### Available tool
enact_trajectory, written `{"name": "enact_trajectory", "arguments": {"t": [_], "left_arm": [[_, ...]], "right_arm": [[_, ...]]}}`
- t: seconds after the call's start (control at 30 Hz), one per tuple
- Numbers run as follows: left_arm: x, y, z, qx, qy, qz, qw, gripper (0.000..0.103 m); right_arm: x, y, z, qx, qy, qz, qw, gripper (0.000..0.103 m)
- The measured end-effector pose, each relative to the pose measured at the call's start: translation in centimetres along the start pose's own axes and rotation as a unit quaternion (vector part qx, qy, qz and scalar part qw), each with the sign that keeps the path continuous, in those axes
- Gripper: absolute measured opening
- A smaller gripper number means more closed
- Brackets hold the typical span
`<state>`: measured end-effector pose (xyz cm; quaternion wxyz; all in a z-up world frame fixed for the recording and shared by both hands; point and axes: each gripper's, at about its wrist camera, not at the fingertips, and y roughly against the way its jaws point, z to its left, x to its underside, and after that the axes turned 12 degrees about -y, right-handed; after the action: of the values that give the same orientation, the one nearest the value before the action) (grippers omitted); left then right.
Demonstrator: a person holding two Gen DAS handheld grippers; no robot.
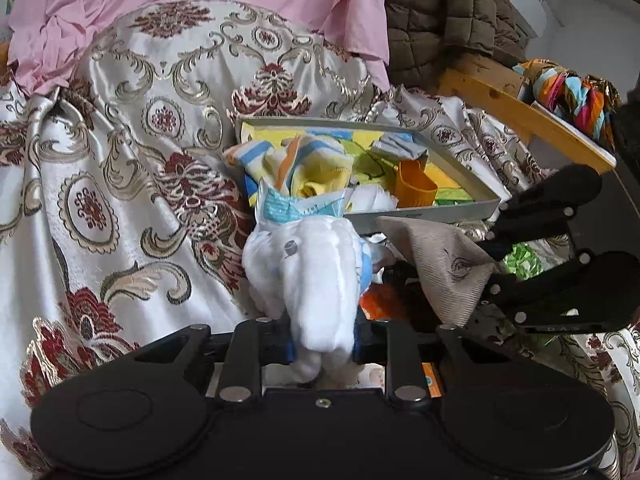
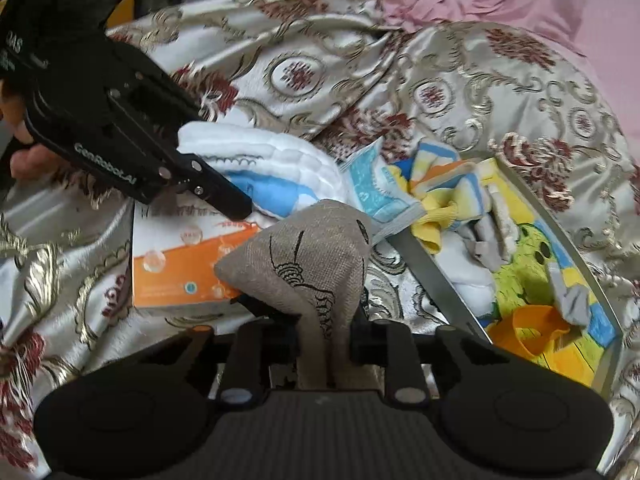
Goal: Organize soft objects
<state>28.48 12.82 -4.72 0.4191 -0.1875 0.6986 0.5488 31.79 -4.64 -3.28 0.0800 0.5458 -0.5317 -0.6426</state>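
My left gripper (image 1: pixel 324 340) is shut on a white padded diaper (image 1: pixel 316 280) with blue trim, held just in front of a grey tray (image 1: pixel 424 213). The tray holds a striped cloth (image 1: pixel 288 160), a grey sock (image 1: pixel 400 146) and an orange cup (image 1: pixel 414 188). My right gripper (image 2: pixel 324 344) is shut on a beige cloth pouch (image 2: pixel 308 256) with black line drawings. In the left wrist view the right gripper (image 1: pixel 496 276) comes in from the right with the pouch (image 1: pixel 436 264). In the right wrist view the left gripper (image 2: pixel 244 210) holds the diaper (image 2: pixel 260 156) beside the tray (image 2: pixel 432 276).
Everything lies on a cream and red brocade bedspread (image 1: pixel 140 160). A pink sheet (image 1: pixel 200 0) covers the back. An orange and white box (image 2: pixel 180 268) lies under the pouch. A wooden bed frame (image 1: pixel 520 116), a brown quilted jacket (image 1: pixel 444 12) and a colourful scarf (image 1: pixel 572 96) are at the right.
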Motion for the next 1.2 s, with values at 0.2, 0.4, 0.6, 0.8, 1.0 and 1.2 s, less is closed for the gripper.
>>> {"name": "enact_trajectory", "arguments": {"t": [0.2,0.4,0.6,0.8,1.0,1.2], "left_arm": [[-0.4,1.5,-0.6,0.013,-0.01,-0.04,0.9991,0.024],[-0.6,2.3,-1.3,0.027,-0.011,-0.058,0.9979,0.024],[-0.5,2.1,-1.5,0.029,-0.014,-0.051,0.9982,0.024],[-0.5,2.1,-1.5,0.033,-0.011,-0.052,0.9981,0.024],[-0.5,2.0,-1.6,0.041,-0.005,-0.054,0.9977,0.024],[-0.4,2.0,-2.5,0.049,-0.016,-0.055,0.9972,0.024]], "right_arm": [[1.0,2.1,0.2,0.007,-0.07,-0.034,0.997,0.02],[2.0,4.6,-1.1,-0.025,-0.176,-0.059,0.982,0.021],[3.3,6.0,-3.4,-0.052,-0.257,-0.064,0.963,0.022],[4.9,5.5,-5.1,-0.048,-0.305,-0.051,0.95,0.024],[5.8,5.7,-6.3,-0.062,-0.346,-0.047,0.935,0.025],[6.4,7.3,-7.0,-0.058,-0.357,-0.026,0.932,0.025]]}}
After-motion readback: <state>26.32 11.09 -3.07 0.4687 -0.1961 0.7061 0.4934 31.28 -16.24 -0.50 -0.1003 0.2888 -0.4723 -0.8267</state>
